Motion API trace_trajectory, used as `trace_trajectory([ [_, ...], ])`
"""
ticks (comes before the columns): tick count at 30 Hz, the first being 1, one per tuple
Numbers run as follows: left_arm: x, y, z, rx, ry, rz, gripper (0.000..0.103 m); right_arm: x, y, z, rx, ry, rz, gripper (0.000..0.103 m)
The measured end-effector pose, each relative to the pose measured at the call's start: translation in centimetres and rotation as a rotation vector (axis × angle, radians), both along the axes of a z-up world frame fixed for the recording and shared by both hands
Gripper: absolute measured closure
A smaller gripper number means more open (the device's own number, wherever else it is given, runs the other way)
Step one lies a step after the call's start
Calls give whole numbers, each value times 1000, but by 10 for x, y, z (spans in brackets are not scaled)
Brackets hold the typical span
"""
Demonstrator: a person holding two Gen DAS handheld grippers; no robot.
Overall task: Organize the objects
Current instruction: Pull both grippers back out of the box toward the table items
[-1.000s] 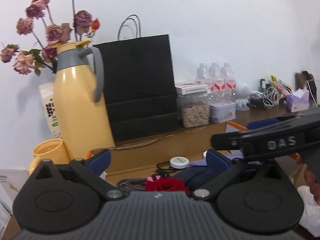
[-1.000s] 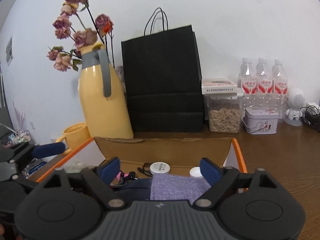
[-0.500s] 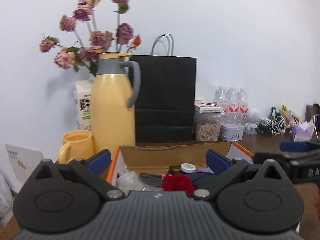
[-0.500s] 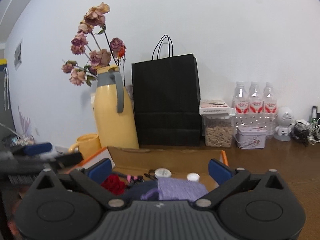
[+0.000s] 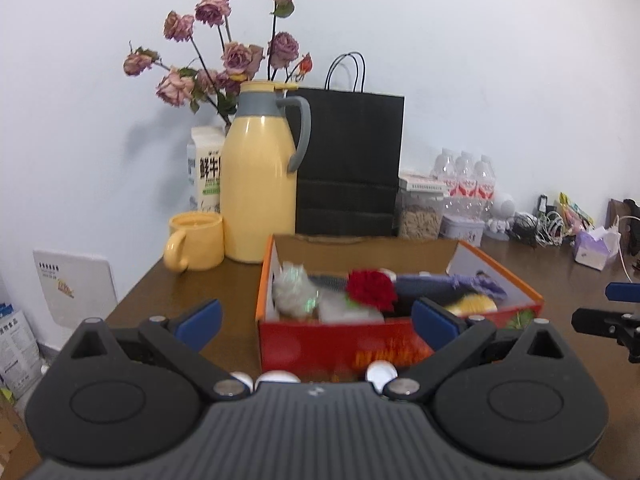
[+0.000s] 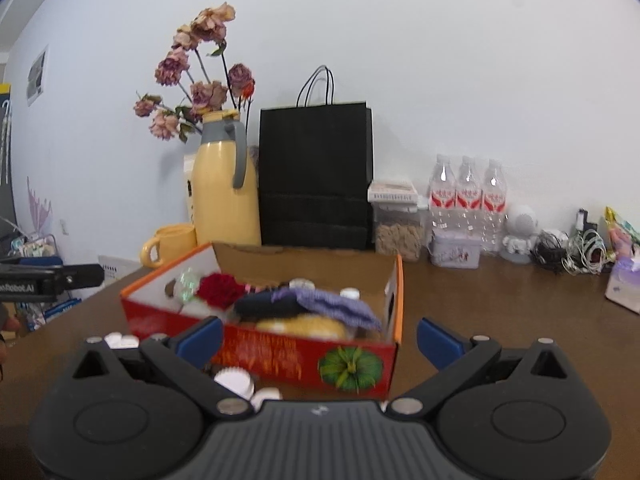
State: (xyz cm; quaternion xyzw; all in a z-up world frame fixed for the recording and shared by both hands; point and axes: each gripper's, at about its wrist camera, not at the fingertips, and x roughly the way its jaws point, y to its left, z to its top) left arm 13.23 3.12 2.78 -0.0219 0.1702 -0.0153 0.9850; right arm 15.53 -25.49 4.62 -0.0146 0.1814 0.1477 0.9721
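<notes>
Only the right view shows the box's (image 6: 280, 356) pumpkin picture (image 6: 350, 368); both tongs gape empty.

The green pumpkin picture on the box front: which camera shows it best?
The right wrist view: the pumpkin picture sits whole on the red box front. In the left wrist view only a green sliver shows at the box's corner, behind the left gripper.

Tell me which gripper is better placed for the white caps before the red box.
Probably left: the white caps lie centred before the left gripper; for the right gripper they sit off-centre.
</notes>
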Motion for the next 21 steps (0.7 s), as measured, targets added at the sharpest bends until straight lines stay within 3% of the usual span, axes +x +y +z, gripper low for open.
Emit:
trace_trajectory([
  [10,-31,16,-28,-29,89,35,0,-26,-8,-44,-44,138,-46,0],
  [21,-27,23,-38,-33,129,63,0,7,-13,-69,-94,257,-83,0],
])
